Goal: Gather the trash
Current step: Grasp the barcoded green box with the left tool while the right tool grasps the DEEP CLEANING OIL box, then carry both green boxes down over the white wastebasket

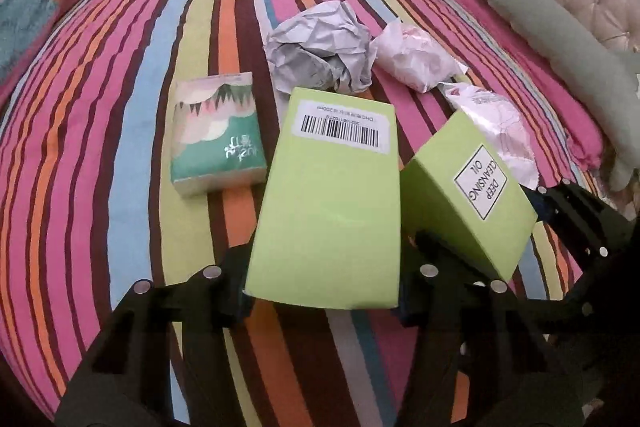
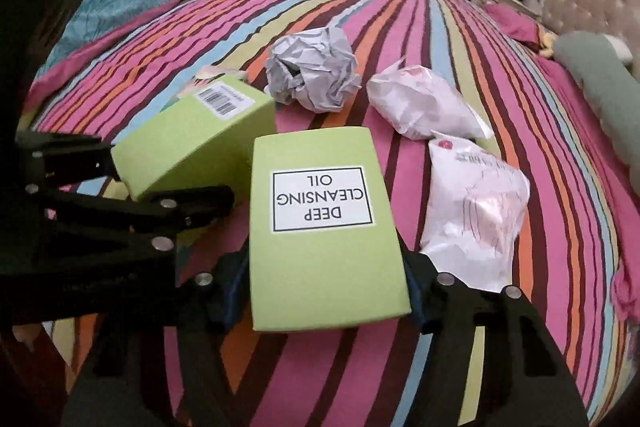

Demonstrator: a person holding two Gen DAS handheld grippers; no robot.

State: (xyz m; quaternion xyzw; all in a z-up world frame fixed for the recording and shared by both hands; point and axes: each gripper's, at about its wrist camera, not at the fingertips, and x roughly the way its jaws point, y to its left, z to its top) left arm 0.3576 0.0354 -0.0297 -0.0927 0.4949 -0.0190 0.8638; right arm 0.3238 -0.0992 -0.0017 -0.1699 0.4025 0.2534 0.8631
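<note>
Striped bed [image 1: 120, 107]: each hand-held gripper [image 1: 324, 291] [image 2: 328, 303] apparently clamps a green box (tissue pack left-view only).

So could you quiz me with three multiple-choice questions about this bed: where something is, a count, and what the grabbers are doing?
1. Where is the tissue pack?
A. left of the barcode box
B. on the pillow
C. under the paper ball

2. How many green boxes are there?
A. one
B. two
C. four

3. What is the right gripper doing?
A. hanging open
B. gripping the paper ball
C. gripping the labelled box

Answers:
1. A: it lies left of the barcode box in the left view.
2. B: barcode box plus labelled box.
3. C: both fingers press that box's sides; the left gripper likewise grips the barcode box.
</note>
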